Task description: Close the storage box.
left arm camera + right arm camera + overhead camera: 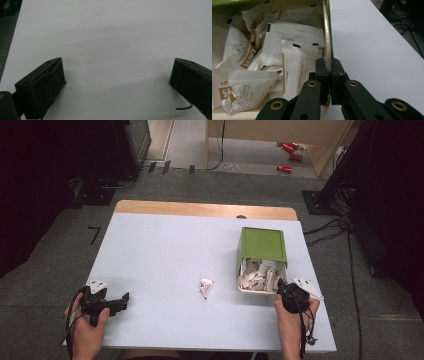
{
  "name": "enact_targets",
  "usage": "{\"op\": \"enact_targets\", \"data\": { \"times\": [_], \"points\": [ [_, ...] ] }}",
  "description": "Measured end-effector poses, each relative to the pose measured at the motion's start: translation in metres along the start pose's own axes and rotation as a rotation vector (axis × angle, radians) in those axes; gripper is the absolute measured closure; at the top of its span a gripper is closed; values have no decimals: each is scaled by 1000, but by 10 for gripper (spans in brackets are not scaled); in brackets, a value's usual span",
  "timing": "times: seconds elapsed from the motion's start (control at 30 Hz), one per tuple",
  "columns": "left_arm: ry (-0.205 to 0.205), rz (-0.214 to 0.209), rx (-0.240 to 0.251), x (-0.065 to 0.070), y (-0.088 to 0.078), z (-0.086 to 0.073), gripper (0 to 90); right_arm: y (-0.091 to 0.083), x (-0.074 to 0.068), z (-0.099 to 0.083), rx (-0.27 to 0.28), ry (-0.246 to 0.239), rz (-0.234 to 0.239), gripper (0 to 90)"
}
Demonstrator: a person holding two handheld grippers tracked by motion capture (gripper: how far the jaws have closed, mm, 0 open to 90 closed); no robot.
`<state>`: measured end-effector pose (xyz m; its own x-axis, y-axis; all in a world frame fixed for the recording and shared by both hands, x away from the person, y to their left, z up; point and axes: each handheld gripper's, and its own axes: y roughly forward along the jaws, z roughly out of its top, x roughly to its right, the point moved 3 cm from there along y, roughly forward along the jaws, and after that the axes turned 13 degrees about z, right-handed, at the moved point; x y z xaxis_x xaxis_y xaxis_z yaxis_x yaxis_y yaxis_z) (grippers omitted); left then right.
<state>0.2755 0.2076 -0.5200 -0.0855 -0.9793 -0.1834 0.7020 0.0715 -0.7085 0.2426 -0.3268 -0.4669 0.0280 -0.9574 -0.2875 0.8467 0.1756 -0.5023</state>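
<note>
Overhead, my right gripper point(281, 287) clamps the near right wall of the green box point(262, 245), which stands at the table's point(160, 245) right side, full of white sachets point(257, 274). One loose sachet point(206, 287) lies apart on the table, left of the box, so I judge collection unfinished. My left gripper point(120, 301) rests near the left edge.

Left gripper view: jaws wide open, bare table between them.

Right gripper view: jaws closed on the box wall point(327, 50), sachets piled inside.

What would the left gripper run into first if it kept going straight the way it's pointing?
Probably nothing: the left gripper has open jaws with bare white table ahead. The loose packet may lie roughly along its line, though depth is unclear.
</note>
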Motion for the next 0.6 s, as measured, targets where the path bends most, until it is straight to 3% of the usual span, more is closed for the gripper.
{"op": "enact_targets", "data": {
  "times": [0.1,0.13,0.17,0.2,0.23,0.27,0.6],
  "points": [
    [0,0,0,0,0,0,0,0,3,0,5,1,20,867],
    [-1,0,1,0,0,0,0,-2,4,-1,5,25,73,711],
    [-1,0,1,0,0,0,0,-3,5,-2,7,17,83,649],
    [-1,0,1,0,0,0,0,-3,5,-2,7,17,83,649],
    [-1,0,1,0,0,0,0,-7,3,-5,4,-12,97,538],
    [-1,0,1,0,0,0,0,-9,2,-8,-1,-26,107,505],
    [0,0,0,0,0,0,0,-24,-5,-33,-58,-82,187,358]
  ]
}}
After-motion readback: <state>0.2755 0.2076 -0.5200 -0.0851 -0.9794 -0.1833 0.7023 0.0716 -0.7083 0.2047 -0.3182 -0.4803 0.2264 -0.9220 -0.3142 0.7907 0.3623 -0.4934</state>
